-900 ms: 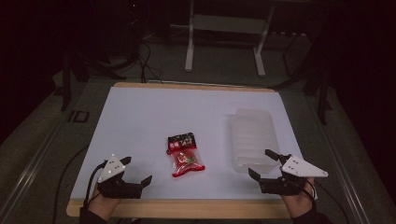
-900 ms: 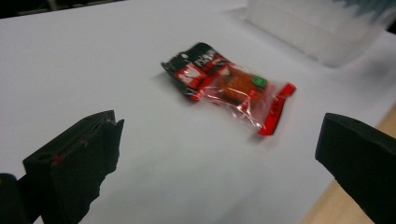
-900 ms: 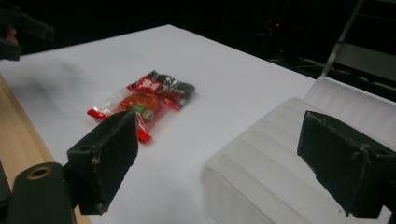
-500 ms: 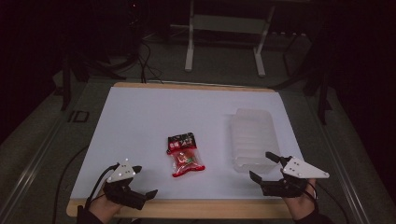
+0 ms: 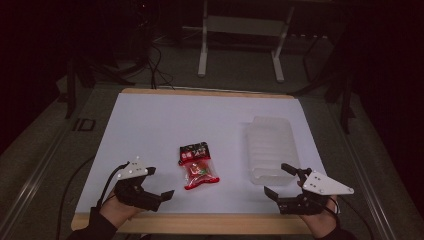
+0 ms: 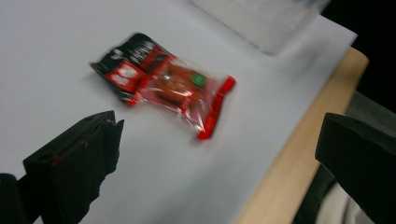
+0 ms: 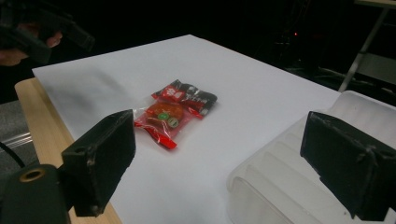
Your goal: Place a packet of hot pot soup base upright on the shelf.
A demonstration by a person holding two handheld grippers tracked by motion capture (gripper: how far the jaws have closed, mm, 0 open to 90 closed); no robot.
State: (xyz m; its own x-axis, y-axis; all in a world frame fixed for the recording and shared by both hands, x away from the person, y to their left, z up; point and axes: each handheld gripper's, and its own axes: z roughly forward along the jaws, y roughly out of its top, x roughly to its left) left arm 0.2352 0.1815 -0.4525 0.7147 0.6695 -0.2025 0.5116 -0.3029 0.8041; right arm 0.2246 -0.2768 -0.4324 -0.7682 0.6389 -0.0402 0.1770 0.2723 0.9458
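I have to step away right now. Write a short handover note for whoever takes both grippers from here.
Left gripper: open, holding nothing, low over the near edge of the table, pointed toward the snack packet.
Right gripper: open, holding nothing, at the near end of the clear plastic tray.
Snack packet: lying flat on the white sheet near the middle front, black end away from you, apart from both grippers and from the tray.
Tray: to the right of the packet, nothing visible inside.
Done: nothing grasped yet.
Left: probably grasp the packet with the left gripper and move it into the tray.
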